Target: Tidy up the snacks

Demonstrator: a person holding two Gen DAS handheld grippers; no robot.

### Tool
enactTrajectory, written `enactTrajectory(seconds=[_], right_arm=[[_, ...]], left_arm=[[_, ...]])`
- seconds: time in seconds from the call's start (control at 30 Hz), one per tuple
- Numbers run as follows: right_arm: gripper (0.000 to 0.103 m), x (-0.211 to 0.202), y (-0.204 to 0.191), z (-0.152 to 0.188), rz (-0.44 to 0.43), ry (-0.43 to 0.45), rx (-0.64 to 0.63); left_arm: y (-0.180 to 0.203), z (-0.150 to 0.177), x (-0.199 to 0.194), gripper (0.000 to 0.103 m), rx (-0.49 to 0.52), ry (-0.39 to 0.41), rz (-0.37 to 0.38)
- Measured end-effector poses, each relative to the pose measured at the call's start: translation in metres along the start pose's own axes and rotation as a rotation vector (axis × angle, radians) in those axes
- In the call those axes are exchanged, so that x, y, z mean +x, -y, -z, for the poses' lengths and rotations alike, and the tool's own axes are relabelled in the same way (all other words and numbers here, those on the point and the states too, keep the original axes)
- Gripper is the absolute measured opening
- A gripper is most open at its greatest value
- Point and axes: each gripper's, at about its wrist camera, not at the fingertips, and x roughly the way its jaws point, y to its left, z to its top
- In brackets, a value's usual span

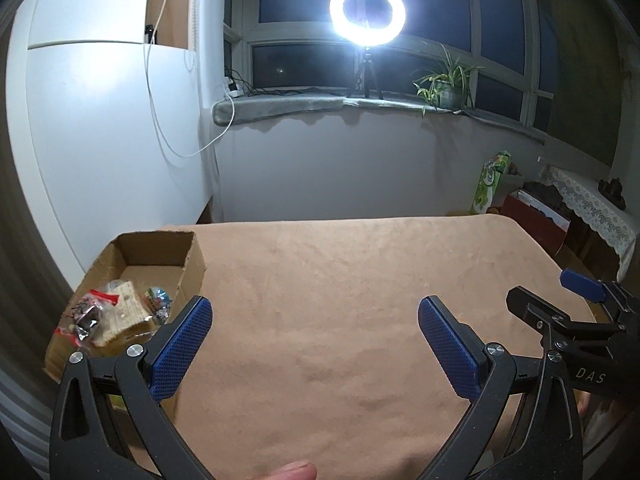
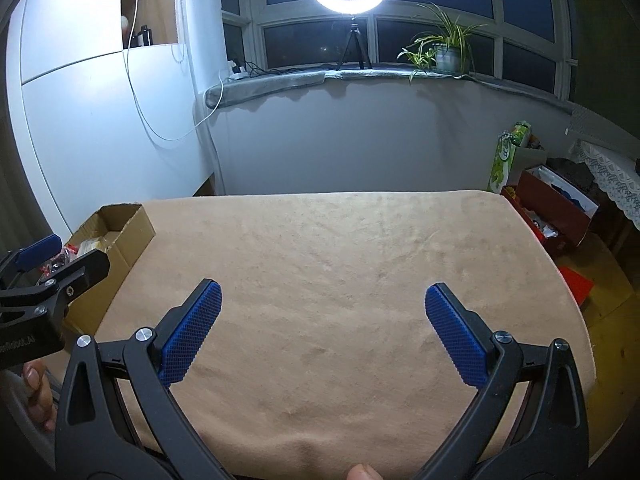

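Snacks (image 1: 116,314): I see crinkly clear and foil wrappers, a pale cracker pack among them, heaped in the near end of the cardboard box.
Cardboard box (image 1: 192,268): open-topped, rectangular, torn rim, sitting at my table's left edge.
Table (image 1: 340,300): covered in tan, suede-like cloth, softly dimpled.
Left gripper (image 1: 315,344): I hold its jaws spread wide, blue cross-hatched pads (image 1: 184,344) gripping nothing, beside the box.
Right gripper (image 2: 323,330): jaws likewise apart, empty above the cloth.
Ring light (image 1: 367,12): glowing circle on a tripod on the windowsill.

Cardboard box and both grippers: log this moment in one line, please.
left gripper: open, empty | right gripper: open, empty | wrapped snacks: inside open brown cardboard box | tan tablecloth: bare
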Motion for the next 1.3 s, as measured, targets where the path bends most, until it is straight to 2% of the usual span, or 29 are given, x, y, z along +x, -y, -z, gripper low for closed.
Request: enactTrajectory(seconds=[0.5,1.3], right_arm=[[0.103,-0.001,-0.021,-0.003,0.002,0.002,-0.067],[0.103,-0.003,-0.027,-0.006,0.009,0.006,-0.081]], left_arm=[[-0.013,0.009,-0.005,0.102,-0.038,-0.016,0.006],[-0.018,0.01,-0.008,0.102,-0.044,-0.016,0.002]])
